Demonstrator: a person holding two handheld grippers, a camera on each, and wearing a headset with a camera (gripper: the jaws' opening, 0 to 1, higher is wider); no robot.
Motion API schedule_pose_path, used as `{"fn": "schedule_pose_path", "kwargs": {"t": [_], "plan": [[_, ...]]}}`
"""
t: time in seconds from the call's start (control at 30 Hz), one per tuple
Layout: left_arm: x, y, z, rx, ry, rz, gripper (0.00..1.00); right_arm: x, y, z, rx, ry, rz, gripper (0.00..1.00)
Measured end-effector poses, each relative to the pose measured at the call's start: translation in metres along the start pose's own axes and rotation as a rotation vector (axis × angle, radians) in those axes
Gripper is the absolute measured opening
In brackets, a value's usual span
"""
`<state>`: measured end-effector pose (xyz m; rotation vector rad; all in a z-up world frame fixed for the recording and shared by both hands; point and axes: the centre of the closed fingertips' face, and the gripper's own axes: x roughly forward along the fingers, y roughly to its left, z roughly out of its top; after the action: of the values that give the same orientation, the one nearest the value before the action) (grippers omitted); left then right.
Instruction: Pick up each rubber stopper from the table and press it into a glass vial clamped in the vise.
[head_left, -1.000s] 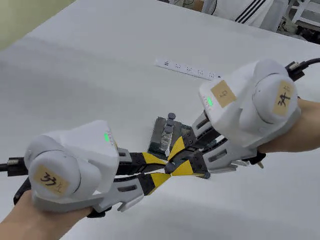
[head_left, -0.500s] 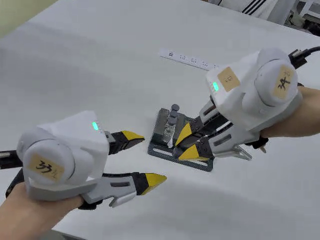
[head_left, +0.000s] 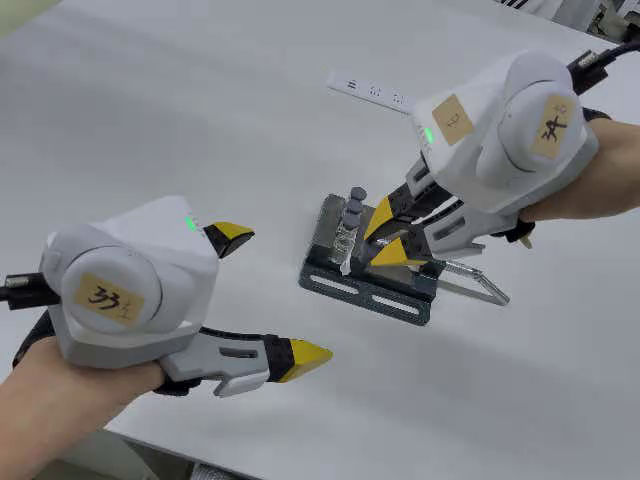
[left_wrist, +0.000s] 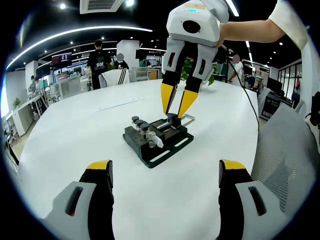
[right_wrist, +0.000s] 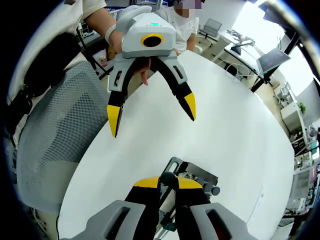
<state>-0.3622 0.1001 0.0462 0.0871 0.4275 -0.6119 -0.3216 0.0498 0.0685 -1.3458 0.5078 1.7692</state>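
Right gripper view: stopper (right_wrist: 168, 178) pinched between fingers (right_wrist: 146, 183).

I can make out a white power strip (head_left: 368, 90) lying flat toward the far side. A grey mesh chair (left_wrist: 287, 165) stands close by. In the room behind, people (left_wrist: 97, 52) stand under a curved ceiling light (left_wrist: 75, 32), and a monitor (right_wrist: 271, 61) is lit.

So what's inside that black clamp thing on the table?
The vise squeezes a row of little glass vials with grey stoppers on top. The right claw, pinching another stopper, hangs over one end, so what sits under there is covered.
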Motion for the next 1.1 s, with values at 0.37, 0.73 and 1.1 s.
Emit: {"fn": "schedule_pose_path", "kwargs": {"t": [0.37, 0.73, 1.1], "plan": [[0.001, 0.005, -0.018, -0.053, 0.064, 0.010, 0.99, 0.015, -0.025, -0.014, -0.128, 0.074, -0.010, 0.05], [0.000, 0.005, -0.025, -0.083, 0.081, 0.008, 0.99, 0.030, -0.030, -0.020, -0.140, 0.084, 0.016, 0.05], [0.003, 0.002, -0.029, -0.097, 0.088, -0.005, 0.98, 0.036, -0.031, -0.024, -0.167, 0.105, 0.025, 0.05]]}}
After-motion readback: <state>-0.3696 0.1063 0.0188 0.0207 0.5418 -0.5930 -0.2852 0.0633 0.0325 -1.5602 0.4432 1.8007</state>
